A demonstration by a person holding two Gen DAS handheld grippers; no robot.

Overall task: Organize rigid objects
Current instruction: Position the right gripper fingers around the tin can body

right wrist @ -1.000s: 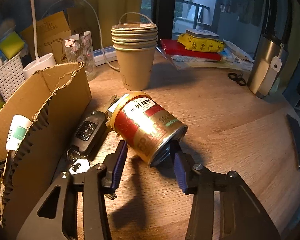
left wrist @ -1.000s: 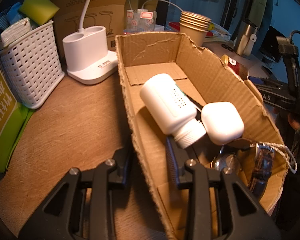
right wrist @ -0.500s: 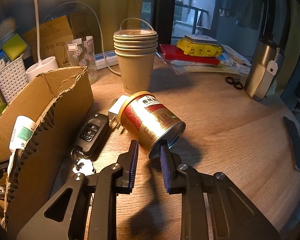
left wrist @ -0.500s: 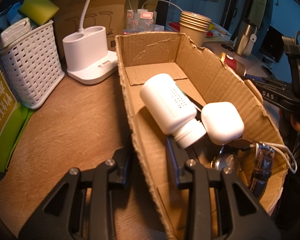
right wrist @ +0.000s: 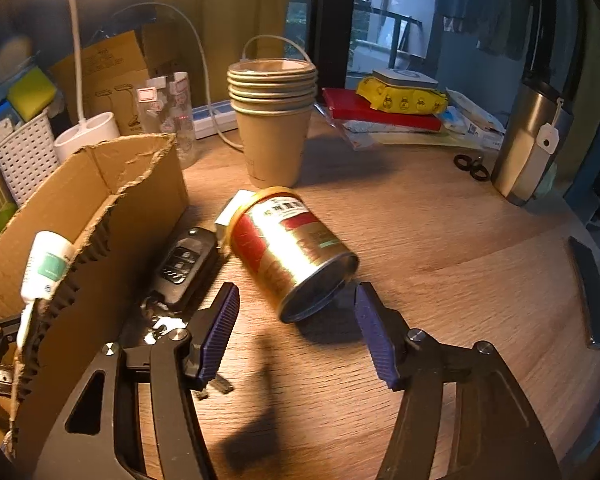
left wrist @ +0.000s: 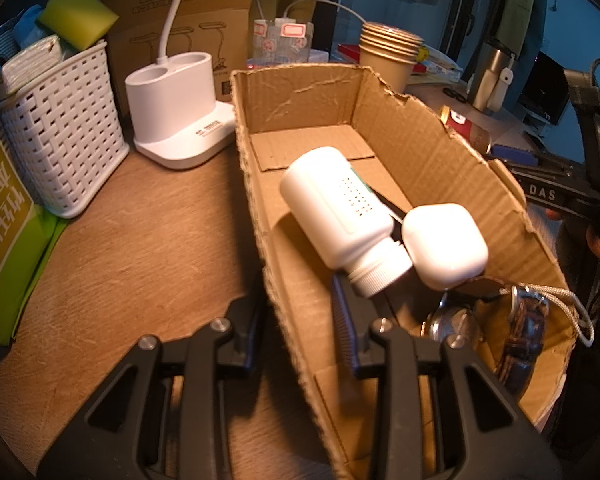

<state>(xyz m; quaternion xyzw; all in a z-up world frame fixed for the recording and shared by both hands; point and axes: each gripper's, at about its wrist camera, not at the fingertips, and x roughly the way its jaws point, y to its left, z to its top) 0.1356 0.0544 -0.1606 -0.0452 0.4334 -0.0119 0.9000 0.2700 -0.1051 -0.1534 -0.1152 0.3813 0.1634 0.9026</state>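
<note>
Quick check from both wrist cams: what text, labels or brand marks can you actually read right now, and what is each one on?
"DAS": white letters on the right gripper, seen past the cardboard box.
Green package: large pale characters, cut off, unreadable.
Red and gold can: label print motion-blurred, unreadable.
Lamp base: small sticker, too small.
Brown lamp carton: small print, too small.
White bottle: only dot marks, no words.
</note>
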